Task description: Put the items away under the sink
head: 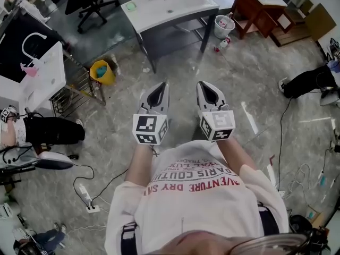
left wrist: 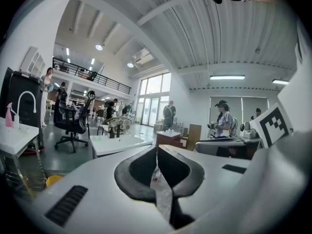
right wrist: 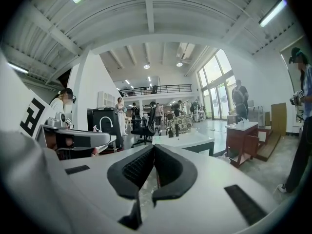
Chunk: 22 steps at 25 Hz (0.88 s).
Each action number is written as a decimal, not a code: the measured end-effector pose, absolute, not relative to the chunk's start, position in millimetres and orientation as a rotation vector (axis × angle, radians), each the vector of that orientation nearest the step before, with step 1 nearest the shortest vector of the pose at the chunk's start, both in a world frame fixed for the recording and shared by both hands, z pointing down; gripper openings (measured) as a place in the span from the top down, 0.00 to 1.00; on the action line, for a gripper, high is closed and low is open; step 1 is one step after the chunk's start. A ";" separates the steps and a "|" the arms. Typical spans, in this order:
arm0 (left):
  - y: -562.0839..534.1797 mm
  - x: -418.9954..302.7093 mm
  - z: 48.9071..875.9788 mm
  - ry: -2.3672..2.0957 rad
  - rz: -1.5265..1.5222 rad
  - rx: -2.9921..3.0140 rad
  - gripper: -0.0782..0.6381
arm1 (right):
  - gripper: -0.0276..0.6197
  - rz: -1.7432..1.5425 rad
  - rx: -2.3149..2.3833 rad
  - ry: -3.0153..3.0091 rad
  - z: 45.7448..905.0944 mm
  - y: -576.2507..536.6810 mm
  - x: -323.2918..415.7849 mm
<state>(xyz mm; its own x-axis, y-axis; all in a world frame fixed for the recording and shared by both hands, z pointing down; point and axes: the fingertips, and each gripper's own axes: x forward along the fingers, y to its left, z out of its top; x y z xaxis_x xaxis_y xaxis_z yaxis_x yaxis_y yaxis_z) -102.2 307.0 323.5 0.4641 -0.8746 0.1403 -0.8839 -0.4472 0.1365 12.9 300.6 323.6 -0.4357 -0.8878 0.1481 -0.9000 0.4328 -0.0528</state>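
Note:
In the head view my left gripper (head: pixel 161 85) and right gripper (head: pixel 205 84) are side by side at waist height over the floor, both shut and holding nothing. They point toward a white sink table (head: pixel 170 7) on grey legs a few steps ahead. A white bucket (head: pixel 224 26) with items in it stands by the table's right legs, and a small bottle (head: pixel 223 44) lies on the floor beside it. In the left gripper view the jaws (left wrist: pixel 157 152) meet, with the sink table (left wrist: pixel 122 143) beyond. The right gripper view shows closed jaws (right wrist: pixel 153 150) and the same table (right wrist: pixel 187 140).
A yellow bin (head: pixel 102 71) sits left of the table beside a wire rack. A second white sink unit (head: pixel 42 73) stands at the left. A wooden cabinet (head: pixel 260 7) is at the back right. Cables and a power strip (head: pixel 87 198) lie on the floor. People stand around.

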 end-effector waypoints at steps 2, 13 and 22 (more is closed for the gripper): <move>292.1 -101.4 326.9 -1.547 0.071 2.505 0.85 | 0.92 0.195 1.598 -2.575 328.4 282.9 15.1; 157.0 -73.5 330.2 -1.695 0.124 2.404 0.85 | 0.92 0.234 1.451 -2.695 327.0 125.6 43.9; 15.1 -24.2 317.3 -1.820 0.076 2.310 0.85 | 0.92 0.217 1.291 -2.743 322.7 -24.6 94.2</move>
